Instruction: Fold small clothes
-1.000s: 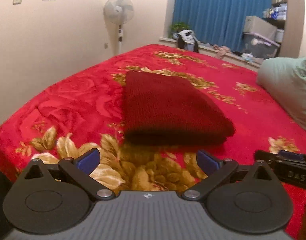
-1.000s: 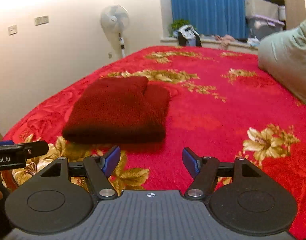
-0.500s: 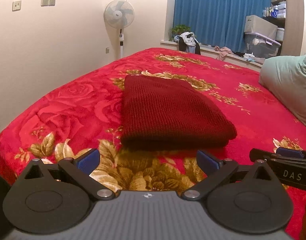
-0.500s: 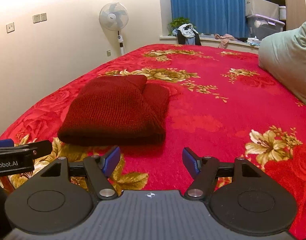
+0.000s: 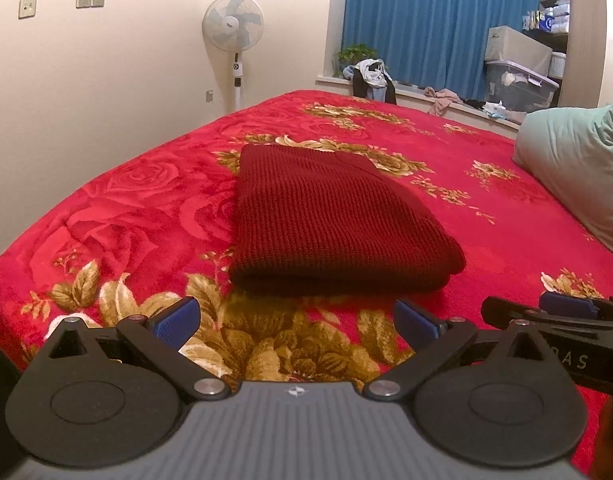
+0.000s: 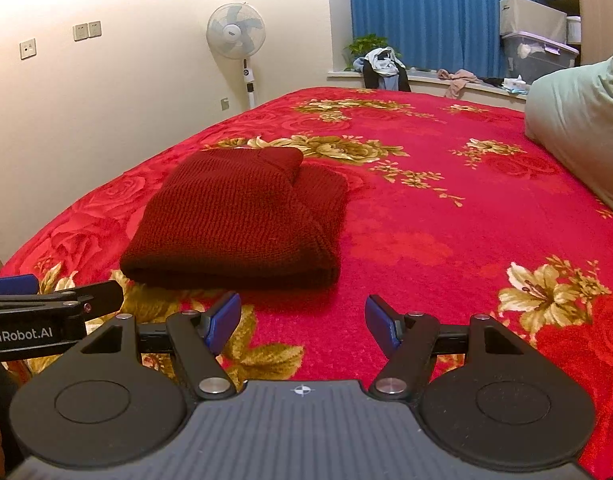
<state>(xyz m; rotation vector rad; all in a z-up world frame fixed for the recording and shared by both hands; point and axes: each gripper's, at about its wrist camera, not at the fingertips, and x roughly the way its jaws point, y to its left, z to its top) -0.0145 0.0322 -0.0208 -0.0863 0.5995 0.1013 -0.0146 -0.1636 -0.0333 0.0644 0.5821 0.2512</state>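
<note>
Folded dark red knit garment (image 5: 330, 216) on a bed, both grippers empty and short of it.

Left wrist view: the left gripper (image 5: 296, 318) has its blue-padded fingers (image 5: 176, 316) spread wide apart, holding nothing; the garment lies folded flat on the red floral bedspread (image 5: 118, 216), just beyond and between the fingertips, not touching them. The right gripper (image 5: 562, 312) shows at the right edge. Right wrist view: the right gripper (image 6: 302, 316) also has its fingers (image 6: 380, 320) apart and empty; the garment (image 6: 242, 216) lies ahead and to the left, its near edge just past the left fingertip. A pale green pillow (image 6: 582, 120) rests at far right.
</note>
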